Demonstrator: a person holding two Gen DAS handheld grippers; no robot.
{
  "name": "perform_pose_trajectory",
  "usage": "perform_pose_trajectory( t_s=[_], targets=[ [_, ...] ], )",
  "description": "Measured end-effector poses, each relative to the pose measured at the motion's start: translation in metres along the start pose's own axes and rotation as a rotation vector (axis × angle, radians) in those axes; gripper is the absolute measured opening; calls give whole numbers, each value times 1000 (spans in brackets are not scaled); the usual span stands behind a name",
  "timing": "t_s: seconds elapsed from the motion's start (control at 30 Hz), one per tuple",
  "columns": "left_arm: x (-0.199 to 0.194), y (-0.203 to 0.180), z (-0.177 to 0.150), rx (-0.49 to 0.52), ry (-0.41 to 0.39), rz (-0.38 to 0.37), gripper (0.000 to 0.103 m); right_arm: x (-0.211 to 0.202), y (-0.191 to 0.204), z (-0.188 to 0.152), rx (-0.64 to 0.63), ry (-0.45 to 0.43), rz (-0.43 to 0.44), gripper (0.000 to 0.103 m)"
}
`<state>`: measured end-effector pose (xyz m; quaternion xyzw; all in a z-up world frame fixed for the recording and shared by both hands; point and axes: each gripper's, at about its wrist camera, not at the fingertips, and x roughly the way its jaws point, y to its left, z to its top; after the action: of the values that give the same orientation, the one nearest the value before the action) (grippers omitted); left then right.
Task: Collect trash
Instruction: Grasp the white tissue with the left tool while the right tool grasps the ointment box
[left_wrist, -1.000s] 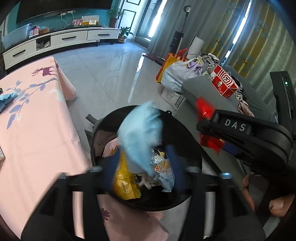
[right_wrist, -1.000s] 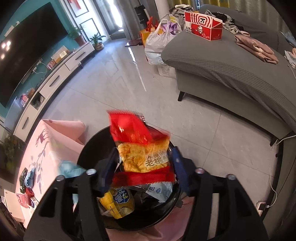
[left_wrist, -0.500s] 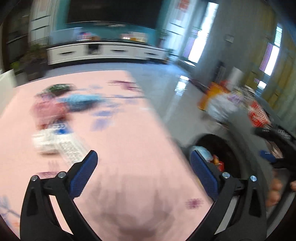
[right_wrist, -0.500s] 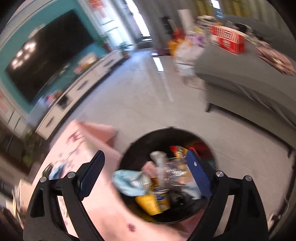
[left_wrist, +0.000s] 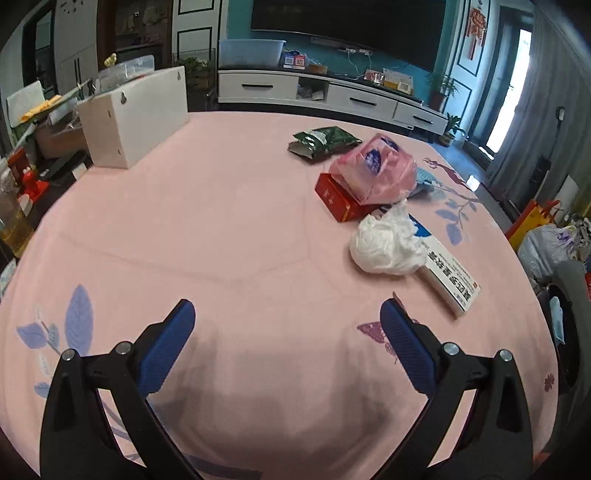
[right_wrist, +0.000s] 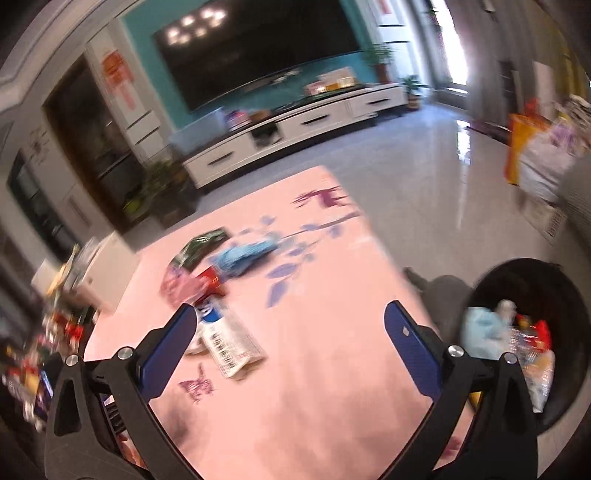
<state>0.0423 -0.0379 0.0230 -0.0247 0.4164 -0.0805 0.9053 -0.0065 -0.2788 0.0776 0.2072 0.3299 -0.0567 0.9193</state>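
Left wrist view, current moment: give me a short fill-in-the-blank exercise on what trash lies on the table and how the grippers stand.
1. The crumpled white bag lies partly on a long ____ box.
2. The pink bag rests on a ____ box.
3. The left gripper and the right gripper are both ____, with nothing between the pads.
4. The farthest trash on the tablecloth is a ____ packet.

Missing words: white; red; open; green

Both wrist views overlook the pink table (left_wrist: 221, 229).
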Motion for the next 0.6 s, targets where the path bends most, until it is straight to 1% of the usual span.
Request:
perform_pose_trajectory(
  t_s=[0.1,0.13,0.17,0.2,0.27,0.33,0.4,0.47,0.53,0.57,0.6],
  targets=[
    [3,-5,-3,25,14,-20,100,24,23,-10,-99,50,-6,99],
    [2,-6,-3,32,12,-28,100,28,29,-14,-124,61,-12,89],
    [0,-6,-3,33,8,-36,100,37,38,-19,-173,94,-16,82],
    [-3,-6,-1,30,-1,-51,100,43,44,-23,-205,121,-12,71],
    [-8,-7,0,25,-14,-81,100,59,52,-27,-241,169,-1,69],
    [-7,-10,6,24,-14,-103,100,75,62,-29,-268,209,4,64],
    [-4,-14,15,29,-13,-138,98,85,69,-32,-287,234,32,63],
    [0,-18,21,38,-13,-184,91,98,75,-32,-313,260,64,63],
    [11,-24,28,49,19,-226,78,108,81,-33,-349,277,69,63],
    [16,-27,31,50,35,-239,76,112,82,-33,-362,284,72,63],
    [24,-30,35,46,57,-265,69,116,84,-35,-371,293,71,60]
  ],
)
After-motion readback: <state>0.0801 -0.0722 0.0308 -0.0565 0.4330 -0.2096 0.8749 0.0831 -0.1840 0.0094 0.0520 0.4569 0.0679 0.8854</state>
